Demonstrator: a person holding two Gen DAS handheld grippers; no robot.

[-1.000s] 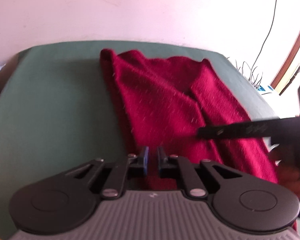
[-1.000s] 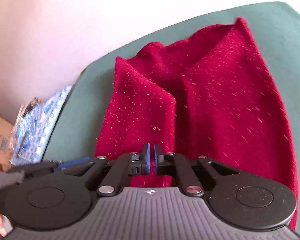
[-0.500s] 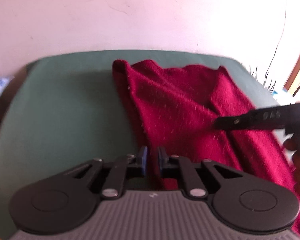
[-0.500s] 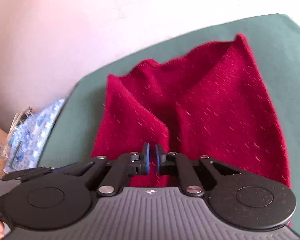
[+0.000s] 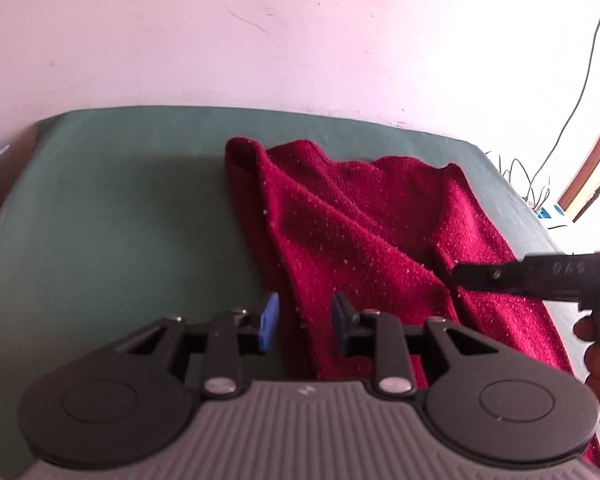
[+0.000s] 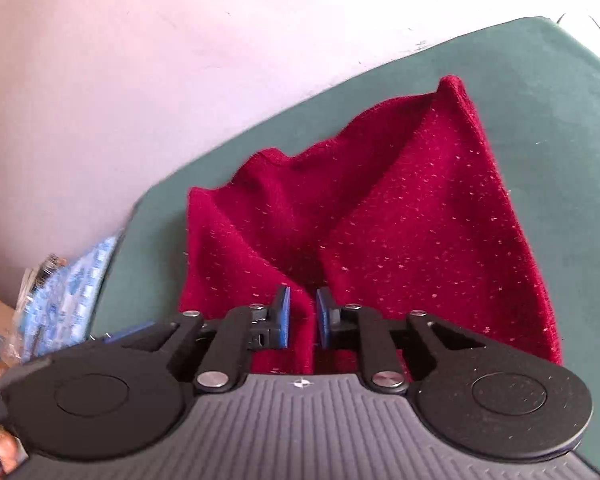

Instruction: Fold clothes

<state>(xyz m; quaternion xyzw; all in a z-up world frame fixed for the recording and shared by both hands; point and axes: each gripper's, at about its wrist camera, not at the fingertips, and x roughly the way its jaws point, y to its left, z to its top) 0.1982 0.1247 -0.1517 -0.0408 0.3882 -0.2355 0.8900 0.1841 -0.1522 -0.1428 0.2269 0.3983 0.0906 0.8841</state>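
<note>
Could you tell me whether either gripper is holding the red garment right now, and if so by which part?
Neither holds it. Both the left gripper and the right gripper are opening, with the near edge of the red garment between their pads but no longer pinched.

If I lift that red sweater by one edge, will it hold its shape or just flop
Likely flop: the red sweater lies in soft ridges and drooping folds on the green table. Its fuzzy knit probably grips pads rather than slipping. It looks thick, so perhaps weighty for cloth, and it may drag across the table.
</note>
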